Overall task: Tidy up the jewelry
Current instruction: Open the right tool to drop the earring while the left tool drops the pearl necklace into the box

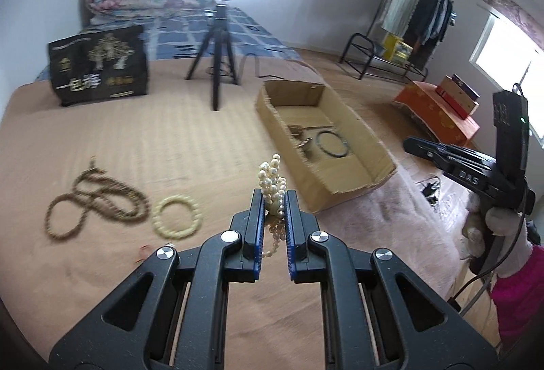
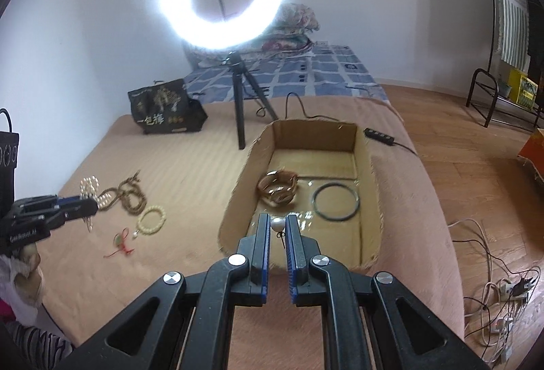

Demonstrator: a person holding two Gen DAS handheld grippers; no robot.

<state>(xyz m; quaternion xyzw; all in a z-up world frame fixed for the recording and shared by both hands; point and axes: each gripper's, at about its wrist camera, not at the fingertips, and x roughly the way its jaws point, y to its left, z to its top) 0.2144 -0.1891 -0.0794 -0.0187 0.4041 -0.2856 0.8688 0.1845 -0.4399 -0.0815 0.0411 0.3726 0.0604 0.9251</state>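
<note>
My left gripper (image 1: 274,198) is shut on a white pearl necklace (image 1: 272,178) and holds it above the tan bedcover, left of the cardboard box (image 1: 343,176); it also shows in the right wrist view (image 2: 90,205). My right gripper (image 2: 277,222) is shut on a pearl earring (image 2: 277,225) over the near end of the box (image 2: 365,166). Inside the box lie a gold watch (image 2: 277,188) and a dark bangle (image 2: 336,201). On the cover lie a brown bead necklace (image 1: 95,200), a cream bead bracelet (image 1: 175,217) and a red-corded charm (image 2: 120,242).
A ring light on a black tripod (image 2: 238,91) stands behind the box. A black printed bag (image 1: 98,64) sits at the back left. A power strip (image 2: 379,135) and cables lie right of the box. The bed edge drops to a wooden floor (image 2: 476,166) on the right.
</note>
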